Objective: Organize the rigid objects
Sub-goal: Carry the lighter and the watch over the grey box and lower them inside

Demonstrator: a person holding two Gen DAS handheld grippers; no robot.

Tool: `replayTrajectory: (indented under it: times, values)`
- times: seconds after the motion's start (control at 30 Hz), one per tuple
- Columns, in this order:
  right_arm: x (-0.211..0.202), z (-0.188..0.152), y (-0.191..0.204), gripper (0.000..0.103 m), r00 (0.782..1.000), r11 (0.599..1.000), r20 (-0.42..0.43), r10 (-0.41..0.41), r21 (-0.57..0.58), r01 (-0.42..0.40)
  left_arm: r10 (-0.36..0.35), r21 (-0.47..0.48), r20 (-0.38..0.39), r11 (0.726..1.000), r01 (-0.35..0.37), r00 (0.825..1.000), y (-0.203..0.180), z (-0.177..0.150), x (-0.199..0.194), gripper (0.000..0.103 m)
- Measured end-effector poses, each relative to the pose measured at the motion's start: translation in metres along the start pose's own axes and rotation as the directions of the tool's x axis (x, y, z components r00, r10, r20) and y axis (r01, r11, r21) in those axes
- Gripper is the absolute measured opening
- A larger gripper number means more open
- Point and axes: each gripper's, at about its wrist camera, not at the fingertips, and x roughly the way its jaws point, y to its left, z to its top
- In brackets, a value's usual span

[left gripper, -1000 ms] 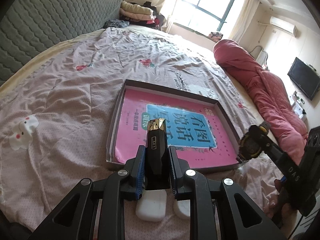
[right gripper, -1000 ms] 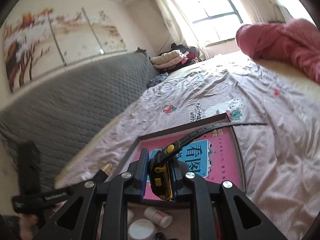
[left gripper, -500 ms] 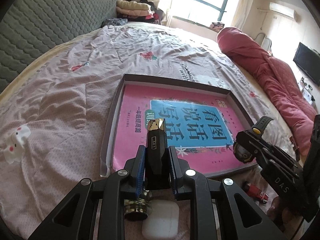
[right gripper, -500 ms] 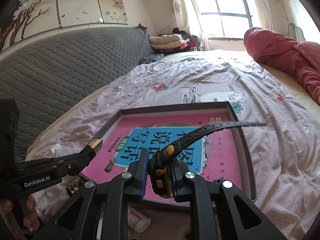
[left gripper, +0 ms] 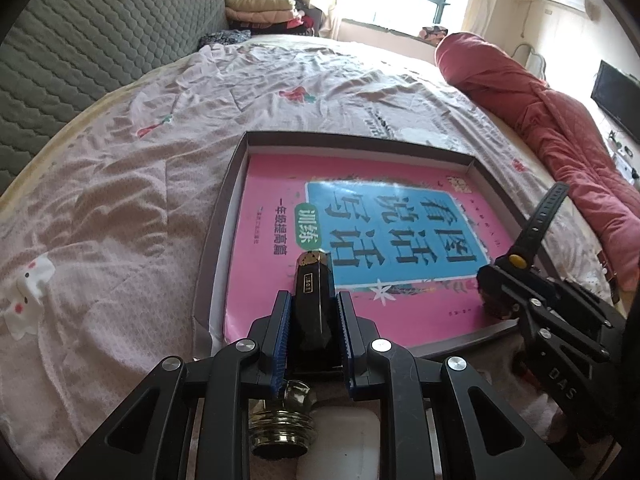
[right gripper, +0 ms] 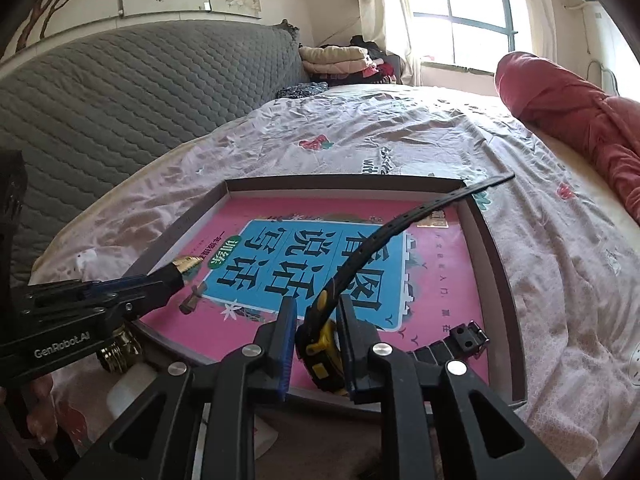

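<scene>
A: Tray lies on the bed, directly ahead of and below both tools, with a pink book filling its floor. Our left hand-held gripper pinches a black gold-tipped tube, long axis pointing away toward the far rim.

B: Confirmed. Our right hand-held gripper pinches the watch over the near right corner. Only the right view shows its buckle strap touching the book.

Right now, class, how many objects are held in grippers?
2. A black, gold-tipped tube is clamped in the left gripper over the pink book; a black-and-yellow watch is in the right gripper above the tray's near edge.
</scene>
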Motion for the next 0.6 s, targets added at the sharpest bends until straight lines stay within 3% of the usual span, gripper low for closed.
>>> replayTrajectory:
  times: [0.6]
  values:
    - [-0.0078,-0.0050,-0.0013,0.021,1.000,1.000,0.018,0.008,-0.012,-0.007,0.042,0.037,-0.013,0.998,-0.041,0.999,-0.0023,0.0000,0.0050,0.023]
